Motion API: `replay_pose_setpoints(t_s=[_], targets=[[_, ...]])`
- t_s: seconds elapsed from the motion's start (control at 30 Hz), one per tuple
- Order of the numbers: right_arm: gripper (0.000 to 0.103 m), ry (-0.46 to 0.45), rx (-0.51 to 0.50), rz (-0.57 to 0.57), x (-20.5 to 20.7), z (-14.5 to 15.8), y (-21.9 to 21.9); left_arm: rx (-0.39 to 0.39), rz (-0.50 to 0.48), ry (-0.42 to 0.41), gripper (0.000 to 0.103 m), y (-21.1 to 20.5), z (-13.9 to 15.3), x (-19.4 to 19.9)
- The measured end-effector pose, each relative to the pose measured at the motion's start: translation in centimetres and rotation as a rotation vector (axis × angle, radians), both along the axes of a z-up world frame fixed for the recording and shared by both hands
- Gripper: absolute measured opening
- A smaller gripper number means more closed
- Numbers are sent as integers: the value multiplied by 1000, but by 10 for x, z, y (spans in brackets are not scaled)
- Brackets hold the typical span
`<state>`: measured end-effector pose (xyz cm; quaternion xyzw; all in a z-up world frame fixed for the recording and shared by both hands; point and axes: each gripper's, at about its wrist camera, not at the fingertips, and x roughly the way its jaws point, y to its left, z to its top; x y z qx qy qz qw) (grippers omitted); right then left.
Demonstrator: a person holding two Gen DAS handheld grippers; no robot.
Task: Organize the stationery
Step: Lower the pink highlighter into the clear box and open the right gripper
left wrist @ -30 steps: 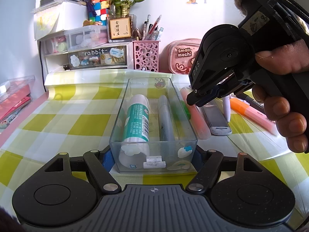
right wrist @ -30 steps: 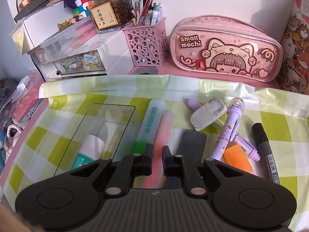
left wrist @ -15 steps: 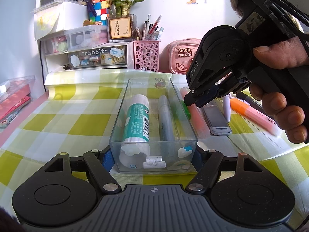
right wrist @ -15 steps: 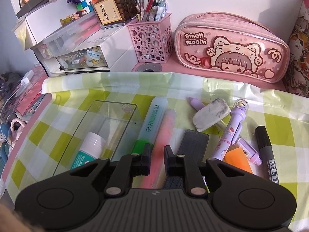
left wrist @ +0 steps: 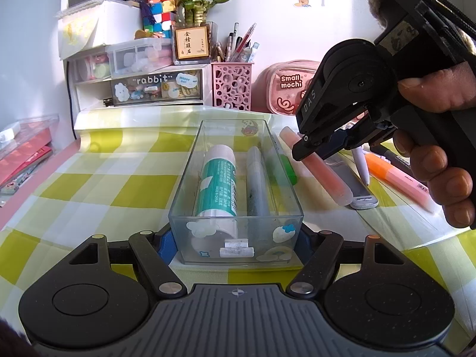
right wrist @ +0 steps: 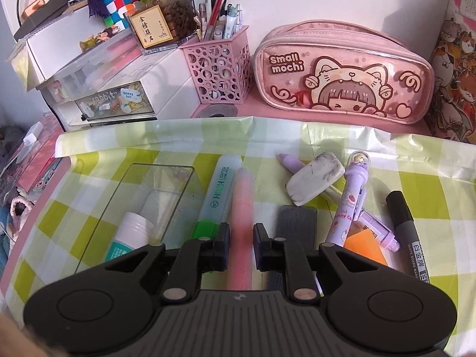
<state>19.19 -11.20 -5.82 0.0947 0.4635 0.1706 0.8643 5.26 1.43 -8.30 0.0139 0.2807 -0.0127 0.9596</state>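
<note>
- The tablecloth (right wrist: 89, 226) is checked in yellow-green, pale green and white.
- The clear box (left wrist: 236, 196) carries small cloud and rainbow stickers in white and blue.
- The glue stick (left wrist: 218, 184) in it is teal with white ends.
- The highlighter (right wrist: 220, 190) with a green cap has a pale mint body; the one beside it (right wrist: 242, 208) is pink.
- The pencil case (right wrist: 345, 74) is pink with a cartoon cat-hooded face.
- The pen holder (right wrist: 220, 68) is pink, pierced with circles.
- The eraser (right wrist: 314, 181) is white, smudged grey.
- The character pen (right wrist: 349, 199) is lilac.
- The marker (right wrist: 406, 229) is grey with a black cap.
- The left gripper (left wrist: 236, 238) and right gripper (right wrist: 241, 247) are black with blue pads.
</note>
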Motion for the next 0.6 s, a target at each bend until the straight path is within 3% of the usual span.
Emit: replay_pose_setpoints(t_s=[0.4, 0.6], targets=[[2, 30, 227, -13, -16, 40, 1, 2, 0, -2, 73, 0, 0, 0], [2, 150, 356, -31, -10, 32, 12, 1, -1, -2, 73, -1, 0, 0]])
